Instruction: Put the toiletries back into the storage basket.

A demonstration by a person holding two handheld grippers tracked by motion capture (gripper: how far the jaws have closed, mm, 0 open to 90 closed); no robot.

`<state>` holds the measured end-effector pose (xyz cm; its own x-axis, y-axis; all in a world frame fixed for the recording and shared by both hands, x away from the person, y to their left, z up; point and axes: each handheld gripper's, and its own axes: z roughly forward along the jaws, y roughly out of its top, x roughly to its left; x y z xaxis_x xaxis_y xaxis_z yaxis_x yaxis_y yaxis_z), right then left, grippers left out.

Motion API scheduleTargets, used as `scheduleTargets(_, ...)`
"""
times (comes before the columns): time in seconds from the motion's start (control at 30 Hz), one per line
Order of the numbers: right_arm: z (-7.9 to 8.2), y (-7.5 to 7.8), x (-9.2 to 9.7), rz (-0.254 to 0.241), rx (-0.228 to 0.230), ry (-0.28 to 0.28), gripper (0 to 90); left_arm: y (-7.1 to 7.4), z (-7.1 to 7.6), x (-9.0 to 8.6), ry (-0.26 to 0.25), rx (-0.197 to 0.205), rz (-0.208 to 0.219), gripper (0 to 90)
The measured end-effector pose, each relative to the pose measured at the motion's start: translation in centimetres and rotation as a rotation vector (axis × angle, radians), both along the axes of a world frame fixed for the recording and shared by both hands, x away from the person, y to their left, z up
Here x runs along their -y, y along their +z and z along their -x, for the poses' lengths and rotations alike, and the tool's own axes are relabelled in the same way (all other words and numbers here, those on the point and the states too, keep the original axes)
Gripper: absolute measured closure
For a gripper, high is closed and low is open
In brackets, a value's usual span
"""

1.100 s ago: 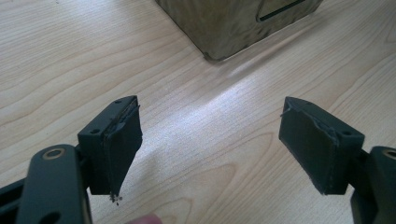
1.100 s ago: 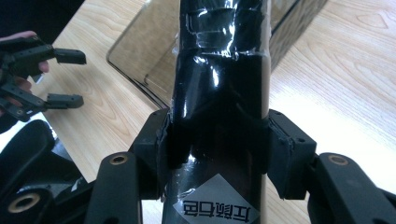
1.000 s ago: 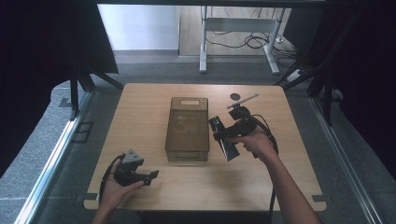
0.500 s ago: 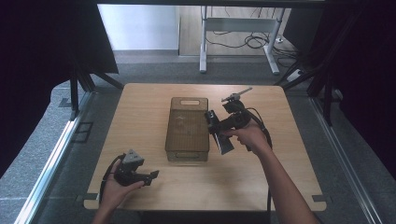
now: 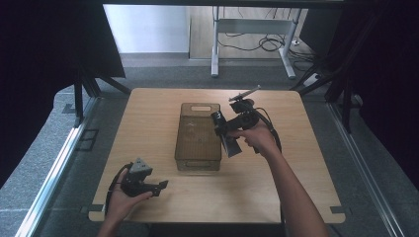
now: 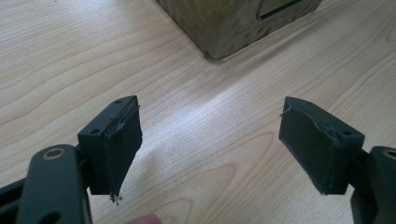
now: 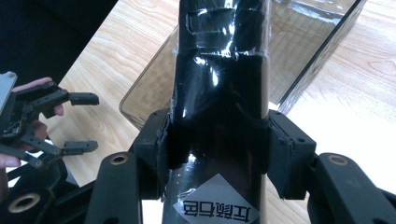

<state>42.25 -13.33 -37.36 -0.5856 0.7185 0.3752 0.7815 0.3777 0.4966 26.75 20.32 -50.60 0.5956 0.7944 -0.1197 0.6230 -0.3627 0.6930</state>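
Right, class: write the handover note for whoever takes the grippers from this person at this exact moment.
Right gripper: shut on a black plastic-wrapped package, held just right of the brown translucent bin, angled toward it.
Left gripper: open, nothing between its jaws, low over the table near the bin's front left corner.
Done: package picked up.
Left: probably place it in the bin, which looks empty, then release.
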Motion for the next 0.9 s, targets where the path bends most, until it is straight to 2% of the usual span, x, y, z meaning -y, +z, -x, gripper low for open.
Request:
scheduleTargets(0.13,-0.4,-0.1,-0.4,0.002,-0.007,0.002,47.2,0.0,0.0,0.0,0.004,-0.004,0.005,21.4)
scheduleTargets(0.23,-0.8,-0.3,-0.7,-0.016,-0.032,0.008,47.2,-0.1,0.0,0.1,0.003,-0.004,0.001,21.4)
scheduleTargets(0.9,-2.1,-0.4,-3.0,0.001,-0.046,0.001,47.1,-0.1,0.0,0.1,-0.006,-0.002,-0.001,21.4)
